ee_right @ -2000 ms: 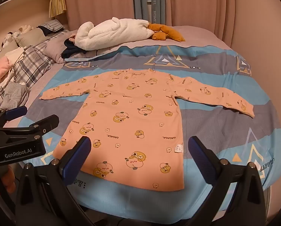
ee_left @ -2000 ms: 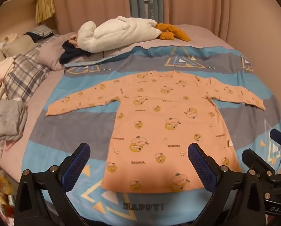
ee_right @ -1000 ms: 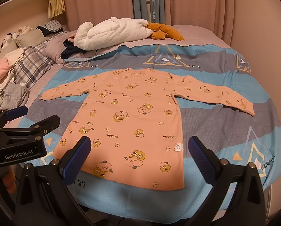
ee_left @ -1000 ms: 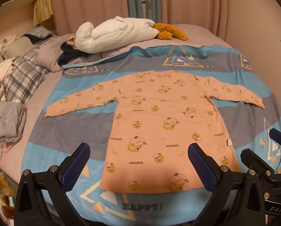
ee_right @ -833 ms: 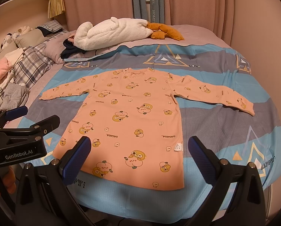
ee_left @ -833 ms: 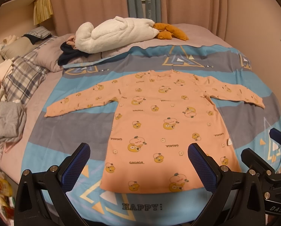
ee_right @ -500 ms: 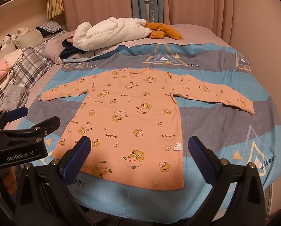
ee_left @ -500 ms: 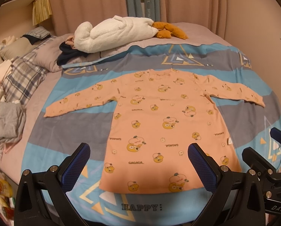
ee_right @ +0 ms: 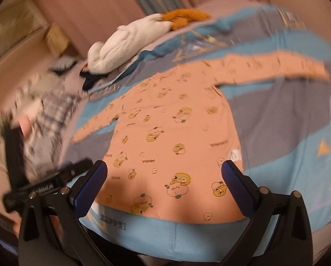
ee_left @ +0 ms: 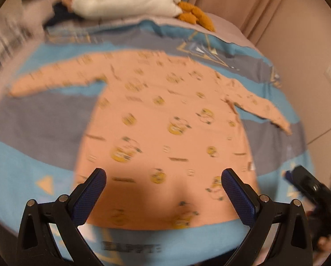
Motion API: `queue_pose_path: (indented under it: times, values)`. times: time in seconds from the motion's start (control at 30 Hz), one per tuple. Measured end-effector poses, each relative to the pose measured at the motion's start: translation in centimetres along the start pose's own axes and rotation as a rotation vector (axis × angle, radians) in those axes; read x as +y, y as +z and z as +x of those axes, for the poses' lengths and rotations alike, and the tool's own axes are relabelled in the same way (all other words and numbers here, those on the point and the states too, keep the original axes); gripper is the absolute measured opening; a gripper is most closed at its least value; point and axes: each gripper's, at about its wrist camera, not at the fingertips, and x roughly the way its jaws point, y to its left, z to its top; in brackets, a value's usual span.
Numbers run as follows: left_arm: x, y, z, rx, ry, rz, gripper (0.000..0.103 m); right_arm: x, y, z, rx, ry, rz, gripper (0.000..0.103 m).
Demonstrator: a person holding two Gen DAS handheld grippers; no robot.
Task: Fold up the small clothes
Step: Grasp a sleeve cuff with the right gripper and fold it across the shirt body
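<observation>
A small peach long-sleeved garment [ee_left: 165, 133] with yellow cartoon prints lies flat on the blue and grey bedspread [ee_left: 32, 166], sleeves spread out, hem nearest me. It also shows in the right wrist view [ee_right: 176, 137]. My left gripper [ee_left: 163, 190] is open and empty, low over the hem. My right gripper [ee_right: 163, 184] is open and empty, over the hem's right part, and shows at the right edge of the left wrist view [ee_left: 312, 188]. The left gripper appears at the left of the right wrist view [ee_right: 47, 184]. Both views are motion-blurred.
A white plush toy [ee_left: 125, 0] and an orange plush [ee_left: 194, 15] lie at the head of the bed. Plaid pillows and loose clothes [ee_right: 47, 110] are piled along the left side. Pink curtains and a wall [ee_left: 309, 33] stand behind and to the right.
Both grippers have moved forward and down toward the garment's hem, and the views have tilted and blurred. The garment has not moved. Both grippers stay open.
</observation>
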Motion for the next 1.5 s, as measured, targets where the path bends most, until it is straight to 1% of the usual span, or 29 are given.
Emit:
queue_pose_path:
  times: [0.07,0.13,0.23,0.3,0.33,0.4,0.5,0.57,0.6,0.7,0.73,0.77,0.83,0.9,0.93,0.97,1.0,1.03,1.07,1.13,1.23,1.33,1.37,1.4,1.43,1.5]
  values:
    - [0.8,0.2,1.0,0.019,-0.053,-0.045,0.102,-2.7,0.2,0.3,-0.025,0.025,0.102,0.103]
    - [1.3,0.7,2.1,0.029,-0.059,-0.066,0.102,-5.7,0.8,0.4,-0.068,0.041,0.212,0.102]
    - [2.0,1.8,3.7,0.059,-0.081,-0.098,0.102,-9.8,2.1,0.2,-0.144,0.017,0.333,0.102]
    - [2.4,2.6,4.7,0.075,-0.131,-0.125,0.102,-12.5,3.1,-0.1,-0.188,-0.010,0.399,0.101]
    - [2.6,3.1,5.1,0.074,-0.140,-0.131,0.102,-13.6,3.5,-0.1,-0.203,-0.020,0.424,0.099]
    - [2.6,4.1,5.5,0.050,-0.136,-0.131,0.102,-16.5,5.0,0.0,-0.235,-0.063,0.485,0.096]
    - [2.7,5.7,6.1,0.007,-0.141,-0.140,0.102,-20.6,7.1,0.6,-0.265,-0.117,0.550,0.088]
    - [2.7,7.0,6.7,-0.012,-0.137,-0.143,0.102,-23.2,8.7,1.0,-0.287,-0.131,0.595,0.082]
    - [2.8,7.4,7.0,-0.016,-0.136,-0.144,0.102,-24.2,9.1,1.3,-0.297,-0.135,0.607,0.081]
    - [2.8,8.8,8.2,-0.012,-0.121,-0.146,0.102,-27.4,11.1,2.1,-0.333,-0.139,0.664,0.075]
    - [2.8,9.2,8.5,-0.008,-0.115,-0.145,0.102,-28.3,11.4,2.4,-0.347,-0.140,0.685,0.071]
    - [2.8,9.6,8.9,-0.004,-0.110,-0.145,0.102,-29.3,11.9,2.6,-0.364,-0.138,0.714,0.065]
    - [2.8,10.3,9.5,0.003,-0.102,-0.146,0.102,-31.1,12.8,2.8,-0.409,-0.121,0.767,0.059]
    - [2.9,10.7,10.2,0.011,-0.086,-0.151,0.102,-32.2,13.5,3.3,-0.432,-0.103,0.809,0.052]
    - [3.0,10.8,10.5,0.016,-0.081,-0.156,0.102,-32.5,13.5,3.5,-0.440,-0.098,0.824,0.043]
    - [3.1,10.9,10.8,0.021,-0.075,-0.161,0.102,-32.9,13.8,3.6,-0.447,-0.094,0.841,0.037]
    - [3.2,11.0,11.0,0.026,-0.071,-0.166,0.102,-33.3,13.8,3.6,-0.450,-0.106,0.860,0.021]
    - [3.4,11.0,11.1,0.030,-0.068,-0.169,0.102,-33.5,13.9,3.7,-0.448,-0.131,0.870,0.009]
    - [3.6,11.1,11.2,0.032,-0.062,-0.170,0.102,-33.6,14.2,3.5,-0.440,-0.169,0.872,0.009]
    - [4.1,11.1,11.1,0.028,-0.042,-0.174,0.102,-33.3,14.6,3.2,-0.441,-0.168,0.858,0.009]
    - [5.5,11.3,10.9,0.022,-0.005,-0.207,0.102,-30.1,16.8,1.8,-0.441,-0.194,0.713,0.009]
    - [7.4,11.4,10.3,0.005,0.014,-0.262,0.102,-25.4,19.6,1.3,-0.413,-0.204,0.554,0.009]
    - [8.2,11.4,10.0,-0.002,0.009,-0.286,0.102,-22.5,21.1,1.3,-0.391,-0.210,0.470,0.009]
    - [8.8,11.3,9.7,-0.006,0.004,-0.301,0.102,-20.8,21.9,1.7,-0.379,-0.211,0.421,0.009]
    - [9.5,11.3,9.3,-0.014,-0.005,-0.322,0.102,-17.8,23.0,2.0,-0.359,-0.209,0.343,0.009]
    - [10.8,11.1,8.4,-0.033,-0.022,-0.354,0.102,-13.3,24.6,3.3,-0.330,-0.195,0.232,0.009]
